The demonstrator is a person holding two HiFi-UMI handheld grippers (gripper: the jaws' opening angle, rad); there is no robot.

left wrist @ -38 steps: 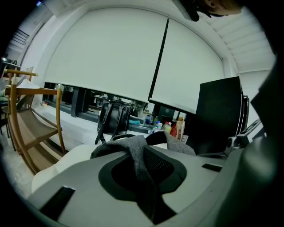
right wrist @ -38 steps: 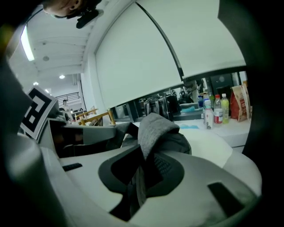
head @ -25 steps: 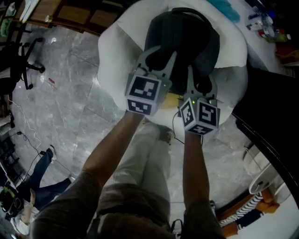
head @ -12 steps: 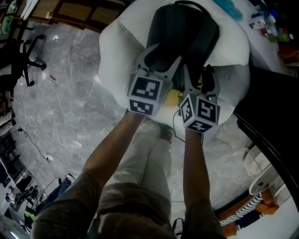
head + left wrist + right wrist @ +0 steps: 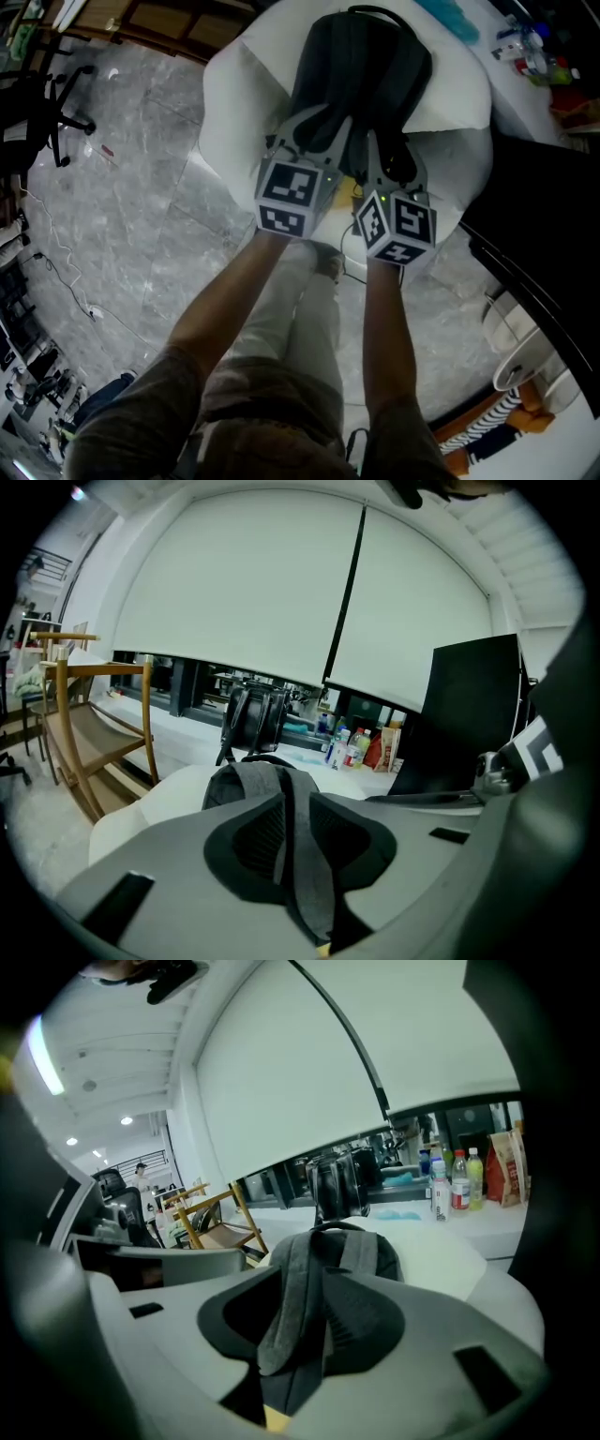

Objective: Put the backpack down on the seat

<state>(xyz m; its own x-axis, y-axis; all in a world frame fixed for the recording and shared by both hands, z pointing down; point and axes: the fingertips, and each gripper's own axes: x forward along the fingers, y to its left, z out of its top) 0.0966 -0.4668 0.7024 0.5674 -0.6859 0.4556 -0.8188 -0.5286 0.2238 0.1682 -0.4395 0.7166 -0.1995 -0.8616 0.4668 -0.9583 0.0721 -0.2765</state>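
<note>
A dark grey backpack (image 5: 366,66) lies on the white beanbag seat (image 5: 234,103), its straps toward me. My left gripper (image 5: 323,127) is at the backpack's near end, and a grey shoulder strap (image 5: 292,855) runs through the narrow gap between its closing jaws. My right gripper (image 5: 392,155) is beside it, its jaws also closing on the other shoulder strap (image 5: 295,1307). The left gripper view shows the backpack (image 5: 248,780) beyond the left gripper (image 5: 286,827). The backpack (image 5: 361,1251) also rises past the right gripper (image 5: 300,1335) in the right gripper view.
A black office chair (image 5: 47,103) stands on the grey floor at upper left. A black desk edge (image 5: 534,216) runs close on the right. A wooden chair (image 5: 94,733) and a counter with bottles (image 5: 352,747) stand beyond the seat. Cables (image 5: 56,272) lie on the floor.
Both grippers stay at the backpack's near end with the straps between their jaws. The backpack has shifted slightly farther onto the seat.
</note>
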